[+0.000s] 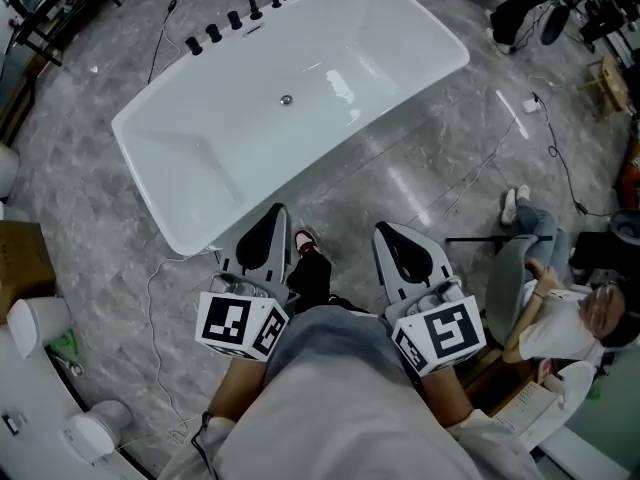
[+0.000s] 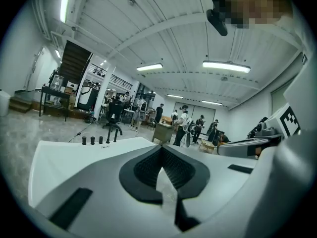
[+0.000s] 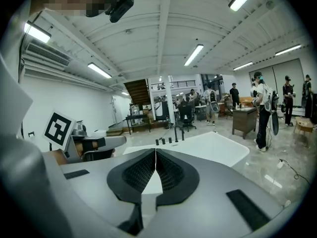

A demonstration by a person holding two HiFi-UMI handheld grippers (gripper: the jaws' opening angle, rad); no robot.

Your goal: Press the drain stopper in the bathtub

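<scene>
My left gripper (image 1: 276, 218) and right gripper (image 1: 388, 234) are both closed, empty, on the near side of the bathtub (image 1: 190, 160). The drain stopper (image 1: 286, 99) lies far ahead, almost straight beyond the left gripper, so left is nearer.

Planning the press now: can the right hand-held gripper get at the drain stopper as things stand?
Likely yes, with a lean: the drain stopper sits uncovered on the bathtub floor, and nothing stands between it and the shut right hand-held gripper.
</scene>
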